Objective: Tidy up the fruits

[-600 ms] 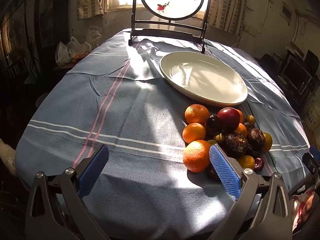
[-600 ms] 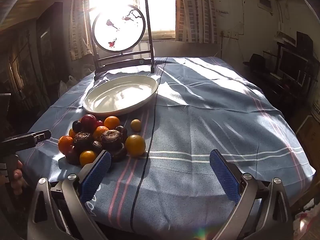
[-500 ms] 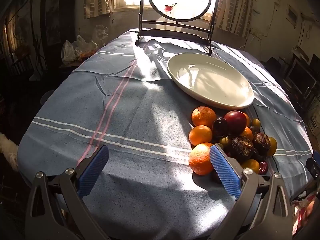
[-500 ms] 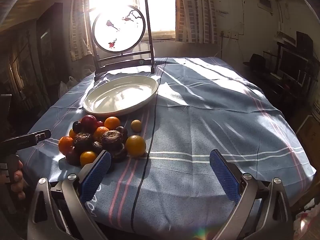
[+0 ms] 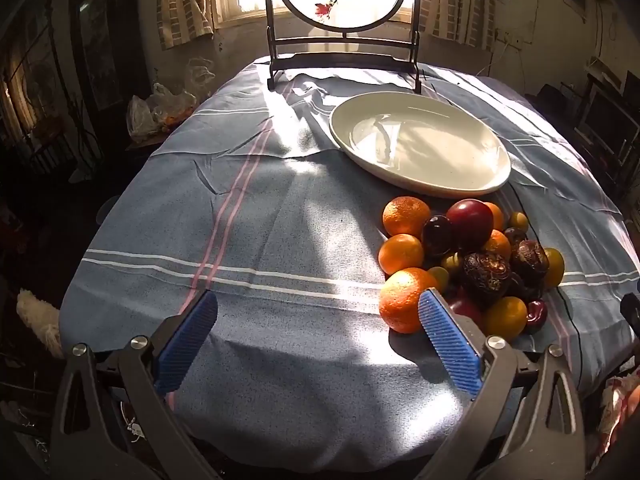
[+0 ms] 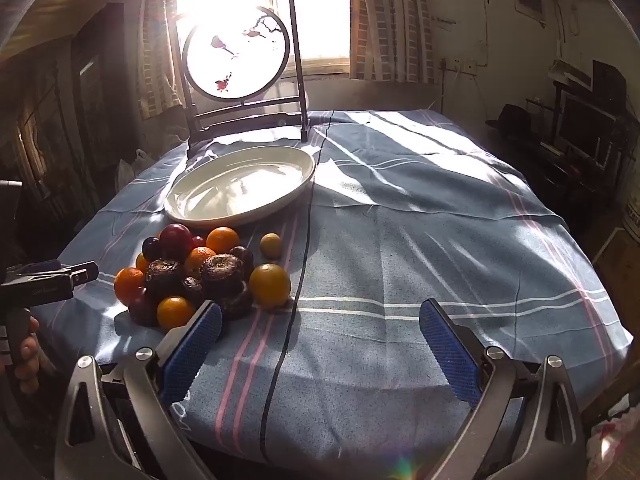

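Inspector A: Left claw (image 5: pixel 318 336): two dark grey plastic arms with triangular cut-outs, round silver screws at the pivots, blue ribbed pads (image 5: pixel 448 340) on the inner faces.

Inspector B: Right claw (image 6: pixel 320 340): same build, same blue ribbed pads (image 6: pixel 446 350); pale lettering beside the left pad, unreadable. Black handle gripped by the left hand (image 6: pixel 24 356).
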